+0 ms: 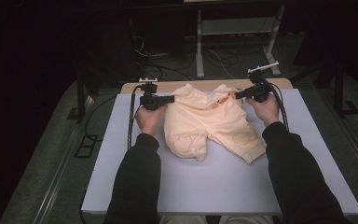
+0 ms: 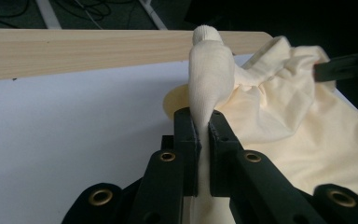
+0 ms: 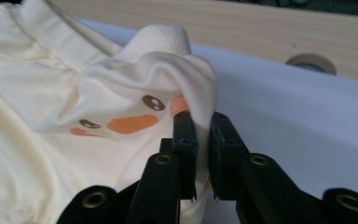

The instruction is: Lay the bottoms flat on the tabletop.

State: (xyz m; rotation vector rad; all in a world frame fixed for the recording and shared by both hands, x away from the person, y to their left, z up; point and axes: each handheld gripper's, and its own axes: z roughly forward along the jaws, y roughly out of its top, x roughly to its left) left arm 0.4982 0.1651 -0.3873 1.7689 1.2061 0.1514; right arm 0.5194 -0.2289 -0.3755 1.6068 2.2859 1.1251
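White table (image 1: 121, 163), both grippers' fingers (image 2: 186, 135) pinching shorts (image 1: 205, 121)

Garment (image 1: 209, 119) on table (image 1: 121, 158) far half; hand-held grippers flank top corners.

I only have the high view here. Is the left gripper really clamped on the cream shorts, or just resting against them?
Observer: Clamped. In the left gripper view, the left gripper pinches a ribbed fold of the cream shorts between its jaws.
Operator: And the right one?
Observer: The right gripper is shut on bunched fabric too.
Operator: Any print near that grip?
Observer: Yes, an orange and brown print lies just beside its jaws.
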